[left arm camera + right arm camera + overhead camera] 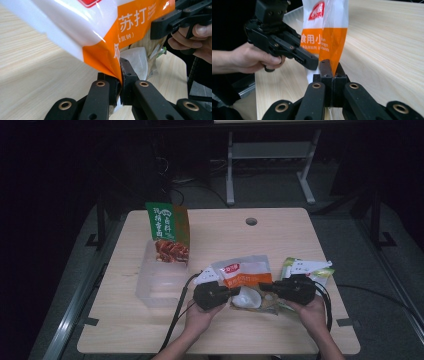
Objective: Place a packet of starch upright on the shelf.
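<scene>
High view: left gripper (234, 292), right gripper (266, 287) each clamped on orange-white pouch (246, 276) between them.

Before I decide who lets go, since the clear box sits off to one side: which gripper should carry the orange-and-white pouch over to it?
Probably the left. The left gripper and right gripper both pinch the orange-and-white pouch, but the clear box lies on the left gripper's side, so it need not cross.

- On the orange-and-white pouch (105, 27) I read "苏打" in white on the orange panel, with smaller "(…氢钠)" below.
- From my right gripper view, the same pouch (325, 32) reads "食用小".
- The green bag (169, 232) near the bench's far-left corner carries large white characters I cannot read.
</scene>
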The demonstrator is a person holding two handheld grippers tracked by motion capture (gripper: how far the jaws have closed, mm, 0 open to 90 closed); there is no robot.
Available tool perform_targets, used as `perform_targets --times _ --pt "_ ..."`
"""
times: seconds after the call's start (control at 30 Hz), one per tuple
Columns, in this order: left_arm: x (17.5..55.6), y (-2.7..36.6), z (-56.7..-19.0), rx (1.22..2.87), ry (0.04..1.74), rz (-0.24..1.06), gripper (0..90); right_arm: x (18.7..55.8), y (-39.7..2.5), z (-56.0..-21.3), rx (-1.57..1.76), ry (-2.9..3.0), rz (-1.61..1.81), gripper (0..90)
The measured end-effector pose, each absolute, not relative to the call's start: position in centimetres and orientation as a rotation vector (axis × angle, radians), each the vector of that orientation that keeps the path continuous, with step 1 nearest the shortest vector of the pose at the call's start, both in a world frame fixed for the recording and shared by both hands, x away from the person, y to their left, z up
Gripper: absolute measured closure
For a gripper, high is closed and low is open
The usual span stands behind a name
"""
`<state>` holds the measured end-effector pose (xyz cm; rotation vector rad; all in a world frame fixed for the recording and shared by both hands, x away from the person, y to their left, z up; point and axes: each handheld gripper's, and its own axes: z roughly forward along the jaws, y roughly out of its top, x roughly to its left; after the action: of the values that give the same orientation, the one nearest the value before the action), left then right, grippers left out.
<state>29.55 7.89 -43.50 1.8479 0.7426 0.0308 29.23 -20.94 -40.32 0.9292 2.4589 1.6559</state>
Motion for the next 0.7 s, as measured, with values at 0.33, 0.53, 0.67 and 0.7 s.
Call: perform_targets --times 0.33,0.53,0.67,0.7 --pt "29.00 8.09 -43.27 1.891 0.730 0.096 86.8 28.90 -20.59 -40.78 0.897 2.541 1.534 84.4" --pt "28.86 8.05 -43.26 1.901 0.721 0.107 86.7 28.96 -20.50 -40.42 0.870 2.545 1.543 77.1" --pt "28.78 8.02 -43.23 1.911 0.715 0.116 86.7 29.14 -20.11 -40.27 0.860 2.554 1.523 74.6" --pt "28.78 8.02 -43.23 1.911 0.715 0.115 86.7 29.18 -19.99 -40.26 0.858 2.557 1.514 73.8"
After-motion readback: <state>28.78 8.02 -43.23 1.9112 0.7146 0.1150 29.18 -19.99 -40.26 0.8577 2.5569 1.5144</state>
